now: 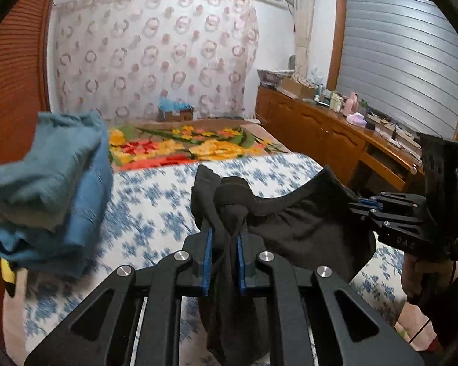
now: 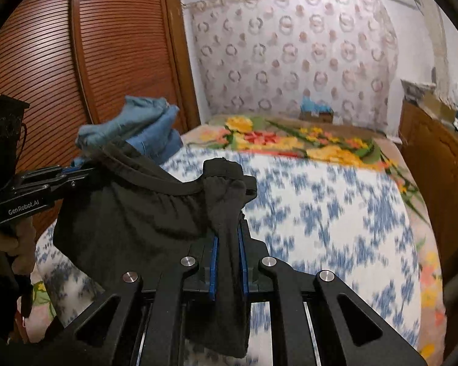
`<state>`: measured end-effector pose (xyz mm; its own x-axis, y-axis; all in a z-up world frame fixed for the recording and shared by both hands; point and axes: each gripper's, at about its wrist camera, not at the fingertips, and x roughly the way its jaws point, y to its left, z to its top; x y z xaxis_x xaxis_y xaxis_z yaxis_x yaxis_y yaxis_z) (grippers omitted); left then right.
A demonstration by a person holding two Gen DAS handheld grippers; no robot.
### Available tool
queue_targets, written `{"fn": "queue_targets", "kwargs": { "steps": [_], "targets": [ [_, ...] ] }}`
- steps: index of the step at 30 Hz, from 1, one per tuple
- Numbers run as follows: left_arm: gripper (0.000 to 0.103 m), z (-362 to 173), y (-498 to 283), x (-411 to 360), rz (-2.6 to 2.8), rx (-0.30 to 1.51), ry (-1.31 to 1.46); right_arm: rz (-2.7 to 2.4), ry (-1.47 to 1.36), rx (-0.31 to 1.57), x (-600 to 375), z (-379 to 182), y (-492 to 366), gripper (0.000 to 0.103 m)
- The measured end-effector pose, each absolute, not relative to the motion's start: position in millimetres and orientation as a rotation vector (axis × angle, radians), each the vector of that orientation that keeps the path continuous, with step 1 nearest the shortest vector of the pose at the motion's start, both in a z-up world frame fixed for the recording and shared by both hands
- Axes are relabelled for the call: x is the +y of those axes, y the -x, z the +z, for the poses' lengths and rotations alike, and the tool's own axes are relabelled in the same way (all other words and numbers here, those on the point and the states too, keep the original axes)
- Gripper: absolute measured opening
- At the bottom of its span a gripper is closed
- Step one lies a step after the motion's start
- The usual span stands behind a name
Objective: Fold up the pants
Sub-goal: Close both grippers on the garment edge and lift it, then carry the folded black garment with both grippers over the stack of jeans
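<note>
Black pants [image 1: 302, 228] hang by their waistband between my two grippers, lifted above the bed. In the left wrist view my left gripper [image 1: 224, 235] is shut on one bunched end of the waistband, with cloth hanging down between its blue pads. My right gripper [image 1: 361, 204] shows at the right edge, clamped on the other end. In the right wrist view my right gripper [image 2: 229, 238] is shut on the black pants [image 2: 128, 213], and my left gripper [image 2: 76, 169] grips the far corner at the left.
A bed with a blue-and-white floral sheet [image 1: 155, 210] lies below, a bright flowered blanket [image 1: 198, 143] farther back. A stack of folded blue clothes [image 1: 52, 189] sits at the left. A wooden slatted wardrobe [image 2: 76, 45] stands left, a cluttered wooden cabinet [image 1: 336, 131] right.
</note>
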<state>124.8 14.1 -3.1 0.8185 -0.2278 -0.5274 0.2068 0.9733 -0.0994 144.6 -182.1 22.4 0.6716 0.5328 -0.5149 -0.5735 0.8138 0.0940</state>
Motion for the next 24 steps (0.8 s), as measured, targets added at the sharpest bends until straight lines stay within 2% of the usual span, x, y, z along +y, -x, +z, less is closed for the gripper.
{"fn": "queue_targets", "kwargs": {
  "steps": [10, 24],
  "targets": [
    [0.014, 29.6, -145.1, 48.9, -0.137, 0.512, 0.016, 0.703, 0.127, 0.484, -144.8, 51.9, -194.6, 0.011],
    [0.014, 46.8, -160.3, 91.3, -0.074, 0.466, 0.012, 0.771, 0.159, 0.424, -115.3, 53.8, -248.6, 0.011]
  ]
}}
